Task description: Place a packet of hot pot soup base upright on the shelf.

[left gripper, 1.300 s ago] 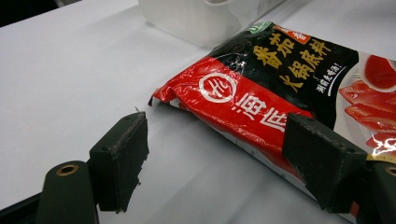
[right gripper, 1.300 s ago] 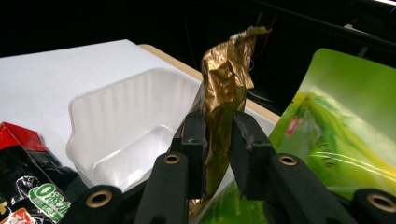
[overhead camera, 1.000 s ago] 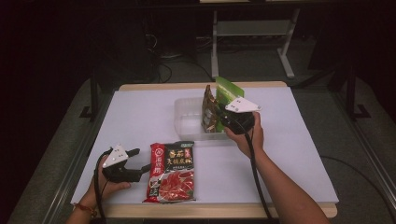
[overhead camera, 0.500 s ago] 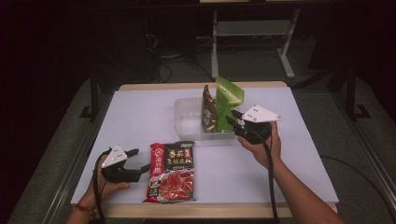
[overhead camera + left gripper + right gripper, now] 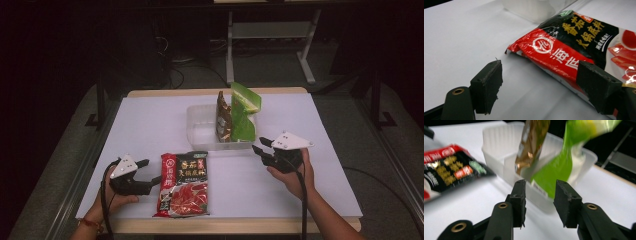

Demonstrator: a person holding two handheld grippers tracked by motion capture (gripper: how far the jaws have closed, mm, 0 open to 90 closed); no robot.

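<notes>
A red and black sauce packet lies flat near the table's front edge; its top corner shows in the left gripper view. My left gripper stands open just left of it, one jaw over the packet's edge. A clear plastic bin at mid-table holds a brown packet and a green packet, both standing upright. My right gripper is open and empty, a little in front of the bin's right corner. In the right gripper view the green packet and brown packet rise beyond the jaws.
The white tabletop has a wooden rim at front and back. A metal stand is on the floor behind the table. Cables trail from both grippers toward the front edge.
My right gripper has drawn back from the bin toward the right front, with nothing in it. The green packet stays upright in the bin. The left gripper has barely moved.
</notes>
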